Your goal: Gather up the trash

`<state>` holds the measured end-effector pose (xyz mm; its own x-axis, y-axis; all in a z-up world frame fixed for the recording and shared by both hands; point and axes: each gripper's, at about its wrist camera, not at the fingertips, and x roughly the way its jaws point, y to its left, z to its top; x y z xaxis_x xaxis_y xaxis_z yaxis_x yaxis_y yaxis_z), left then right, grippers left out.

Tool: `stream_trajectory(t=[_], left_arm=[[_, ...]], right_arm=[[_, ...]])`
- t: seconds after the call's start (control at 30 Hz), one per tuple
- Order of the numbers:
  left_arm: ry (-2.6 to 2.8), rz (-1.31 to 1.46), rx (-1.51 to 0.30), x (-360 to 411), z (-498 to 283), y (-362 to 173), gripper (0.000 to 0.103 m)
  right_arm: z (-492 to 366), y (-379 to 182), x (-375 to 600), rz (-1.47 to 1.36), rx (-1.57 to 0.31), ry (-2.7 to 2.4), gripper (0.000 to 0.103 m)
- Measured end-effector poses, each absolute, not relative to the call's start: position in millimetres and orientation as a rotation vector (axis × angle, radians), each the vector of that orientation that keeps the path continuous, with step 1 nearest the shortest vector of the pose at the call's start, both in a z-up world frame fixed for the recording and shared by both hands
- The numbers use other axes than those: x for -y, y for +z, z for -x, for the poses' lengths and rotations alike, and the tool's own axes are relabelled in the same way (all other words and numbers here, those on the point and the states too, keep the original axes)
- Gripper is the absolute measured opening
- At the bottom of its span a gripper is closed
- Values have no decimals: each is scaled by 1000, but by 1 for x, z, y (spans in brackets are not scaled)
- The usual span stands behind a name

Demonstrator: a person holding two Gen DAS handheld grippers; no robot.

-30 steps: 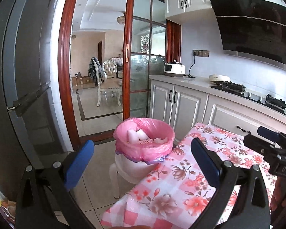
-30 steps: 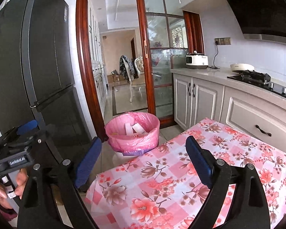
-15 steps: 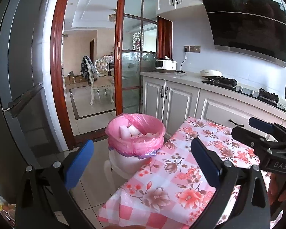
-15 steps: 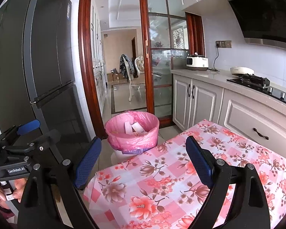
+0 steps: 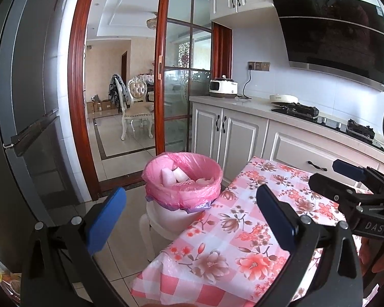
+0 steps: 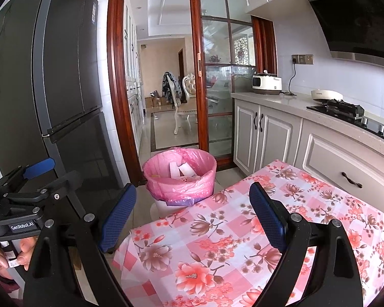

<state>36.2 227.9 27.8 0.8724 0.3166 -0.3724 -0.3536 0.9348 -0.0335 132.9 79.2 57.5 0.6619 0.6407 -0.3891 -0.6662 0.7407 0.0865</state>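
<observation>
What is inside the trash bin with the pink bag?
In the trash bin, white crumpled pieces lie on top, with some pink scraps beside them. What lies deeper is hidden by these pieces and the bag's wall.

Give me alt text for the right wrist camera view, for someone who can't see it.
An open, empty right gripper hovers over a table with a pink floral cloth, facing a pink-lined trash bin holding white scraps. The left gripper shows at the left edge, with white kitchen cabinets to the right.

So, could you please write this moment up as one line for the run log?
left gripper: open, empty | right gripper: open, empty | bin: pink liner, white scraps inside, beside table | visible tabletop: no trash
</observation>
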Motion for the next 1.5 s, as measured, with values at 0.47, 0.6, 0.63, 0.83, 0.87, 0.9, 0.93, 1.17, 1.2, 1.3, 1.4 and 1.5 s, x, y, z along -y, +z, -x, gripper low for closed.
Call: stream_trajectory(t=[0.47, 0.6, 0.63, 0.83, 0.87, 0.9, 0.93, 1.17, 1.2, 1.3, 1.4, 1.5], left_arm=[[349, 104, -374, -228, -36, 28, 98], [348, 105, -375, -228, -35, 28, 98], [349, 104, -374, -228, -35, 28, 98], [350, 103, -375, -228, -35, 28, 98], [349, 104, -374, -228, -35, 29, 98], [348, 104, -375, -228, -35, 29, 98], [349, 103, -375, -228, -35, 29, 98], [352, 106, -378, -230, -35, 26, 98], [352, 105, -377, -230, -35, 27, 98], [351, 104, -377, -231, -35, 27, 98], [351, 105, -375, -230, -34, 27, 98], [351, 105, -376, -230, -34, 27, 98]], right_arm=[[-132, 58, -80, 64, -419, 738, 85], [-132, 59, -80, 64, -418, 738, 85], [-132, 59, -80, 64, -418, 738, 85], [-131, 58, -80, 65, -418, 739, 85], [-131, 58, -81, 65, -418, 739, 85], [-131, 59, -80, 65, -419, 737, 85], [-131, 58, -81, 66, -420, 736, 85], [-131, 58, -81, 64, -419, 738, 85], [-130, 58, -81, 65, -419, 738, 85], [-130, 58, -82, 63, -419, 741, 85], [-130, 58, -82, 67, -419, 738, 85], [-130, 58, -82, 66, -419, 738, 85]])
